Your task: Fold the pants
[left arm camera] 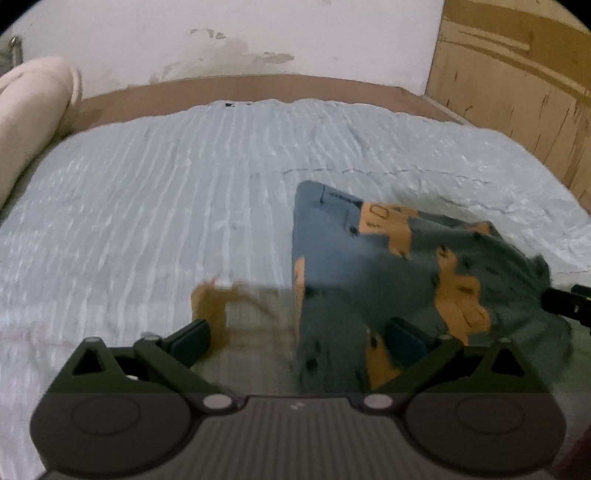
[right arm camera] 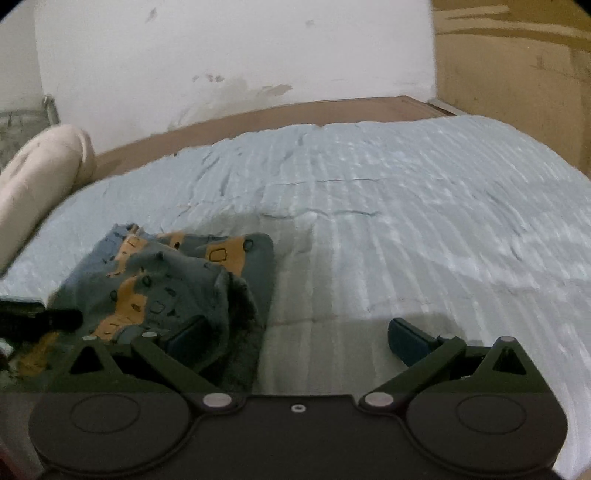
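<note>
While the pants (left arm camera: 369,266) lie bunched in a blue-grey and orange heap on the pale quilted bed (left arm camera: 166,206), both tools hang low over it, aimed toward the white wall (left arm camera: 258,33). The left gripper (left arm camera: 299,341) has its fingers spread wide, with cloth blurred between them at lower centre; whether they touch it I cannot tell. In the right wrist view the pants sit at lower left, and the right gripper (right arm camera: 299,338) is likewise spread, its left finger (right arm camera: 188,336) over the heap's edge, the other above bare bedding. A rolled cream bolster (right arm camera: 40,184) lies at far left.
</note>
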Demonstrator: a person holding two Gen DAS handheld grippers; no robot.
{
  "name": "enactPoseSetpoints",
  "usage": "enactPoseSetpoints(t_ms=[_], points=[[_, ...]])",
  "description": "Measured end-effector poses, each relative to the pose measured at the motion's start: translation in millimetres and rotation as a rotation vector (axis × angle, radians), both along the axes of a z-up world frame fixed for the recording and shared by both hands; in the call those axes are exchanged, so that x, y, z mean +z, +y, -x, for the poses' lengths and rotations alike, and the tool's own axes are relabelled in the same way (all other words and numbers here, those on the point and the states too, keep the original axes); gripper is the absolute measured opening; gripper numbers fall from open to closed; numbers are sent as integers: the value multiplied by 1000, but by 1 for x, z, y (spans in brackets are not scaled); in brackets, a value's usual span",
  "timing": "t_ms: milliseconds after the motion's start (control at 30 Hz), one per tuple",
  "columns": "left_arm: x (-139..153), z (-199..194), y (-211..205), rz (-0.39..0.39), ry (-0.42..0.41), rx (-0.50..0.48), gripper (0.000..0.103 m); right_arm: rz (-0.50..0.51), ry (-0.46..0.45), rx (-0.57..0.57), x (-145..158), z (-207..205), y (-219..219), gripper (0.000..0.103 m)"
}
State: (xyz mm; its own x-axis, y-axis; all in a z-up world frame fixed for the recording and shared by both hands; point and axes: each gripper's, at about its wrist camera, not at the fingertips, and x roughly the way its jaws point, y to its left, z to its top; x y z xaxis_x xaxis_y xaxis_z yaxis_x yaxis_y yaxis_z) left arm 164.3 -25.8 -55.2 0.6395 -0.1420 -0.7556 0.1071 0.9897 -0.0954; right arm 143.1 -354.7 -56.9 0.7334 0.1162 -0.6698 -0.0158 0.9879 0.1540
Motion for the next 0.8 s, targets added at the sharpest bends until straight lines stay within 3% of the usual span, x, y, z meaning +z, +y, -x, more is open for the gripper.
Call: enactPoseSetpoints(t_ms=[200, 367, 467, 700, 800], points=[[2, 35, 7, 55, 3, 16, 103, -84, -19, 33, 8, 38, 4, 102], [1, 46, 7, 42, -3, 23, 102, -32, 5, 23, 2, 51, 21, 102], [3, 49, 7, 37, -1, 18, 102, -18, 2, 29, 4, 54, 24, 102], [-1, 51, 3, 27, -3, 22, 103, -126, -29, 66, 16, 53, 24, 102], [-1, 51, 2, 25, -1, 24, 102, -125, -17, 67, 15, 44, 32, 102]])
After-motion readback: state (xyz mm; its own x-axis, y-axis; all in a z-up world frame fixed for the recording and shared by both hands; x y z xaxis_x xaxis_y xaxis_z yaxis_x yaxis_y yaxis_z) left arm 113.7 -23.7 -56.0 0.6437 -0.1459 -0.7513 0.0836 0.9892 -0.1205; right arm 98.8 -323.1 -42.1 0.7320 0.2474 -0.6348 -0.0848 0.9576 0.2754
